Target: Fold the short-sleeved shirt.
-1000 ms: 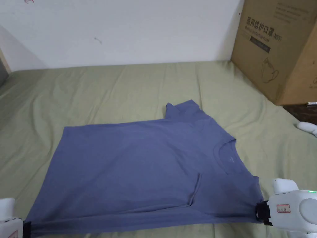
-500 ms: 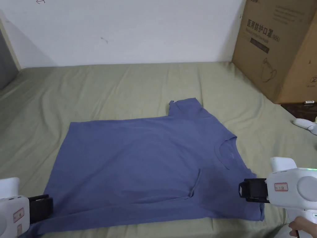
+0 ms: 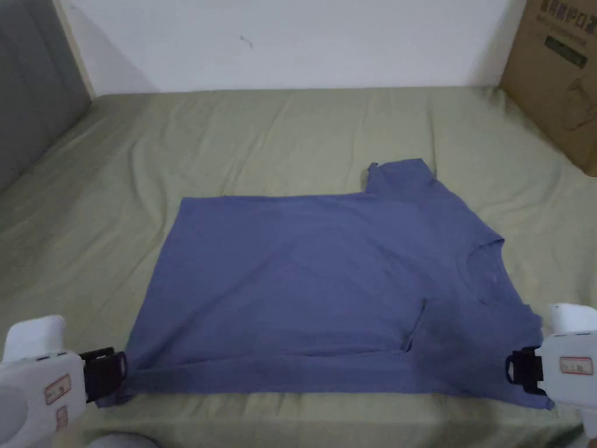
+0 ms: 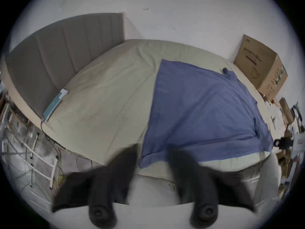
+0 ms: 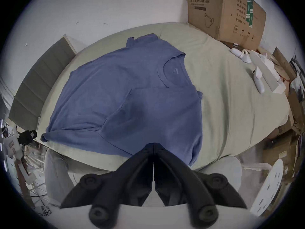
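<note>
the cardboard box (image 3: 559, 76) stands shut at the far right of the bed (image 3: 291, 134); its contents are hidden, and its side carries printed writing. the blue shirt (image 3: 326, 291) lies flat on the bed, near edge folded over. the left gripper (image 3: 113, 373), jaws apart, sits just beside the near-left corner. the right gripper (image 5: 153, 145), jaws pressed together and empty, is at the near-right edge.

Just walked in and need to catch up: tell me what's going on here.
A person with a tool in each hand is folding a blue short-sleeved shirt on a green-sheeted bed. The near sleeve is already folded in over the body. The left tool is open at the hem corner; the right tool is shut at the shoulder end, apparently not gripping cloth.
</note>
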The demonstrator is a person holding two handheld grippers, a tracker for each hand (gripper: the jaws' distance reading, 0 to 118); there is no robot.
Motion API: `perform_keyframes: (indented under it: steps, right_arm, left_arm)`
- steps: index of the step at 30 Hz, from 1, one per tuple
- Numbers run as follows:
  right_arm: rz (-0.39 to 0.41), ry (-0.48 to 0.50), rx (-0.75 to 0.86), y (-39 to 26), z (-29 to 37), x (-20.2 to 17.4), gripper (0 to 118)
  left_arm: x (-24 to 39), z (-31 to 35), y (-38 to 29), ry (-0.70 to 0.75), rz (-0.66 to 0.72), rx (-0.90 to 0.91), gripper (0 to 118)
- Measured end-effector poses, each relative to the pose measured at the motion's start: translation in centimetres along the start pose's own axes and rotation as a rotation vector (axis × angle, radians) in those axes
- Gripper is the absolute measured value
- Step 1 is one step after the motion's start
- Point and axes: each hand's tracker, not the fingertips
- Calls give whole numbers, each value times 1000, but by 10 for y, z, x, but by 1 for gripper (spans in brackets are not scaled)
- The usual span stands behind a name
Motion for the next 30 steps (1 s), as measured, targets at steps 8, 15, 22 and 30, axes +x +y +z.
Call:
perform_keyframes:
  steps: [8, 15, 22, 30]
  right_arm:
    - [-13, -34, -47, -5, -11, 11, 1]
    - [58, -54, -74, -14, -7, 16, 6]
    - [61, -118, -77, -6, -13, 24, 77]
    - [27, -51, -118, -1, -21, 38, 0]
  left_arm:
    - [-12, -54, -10, -66, 71, -141, 45]
    - [6, -64, -12, -8, -39, -154, 3]
    - [9, -58, -6, 15, -74, -150, 3]
    - [2, -60, -4, 17, -83, -160, 3]
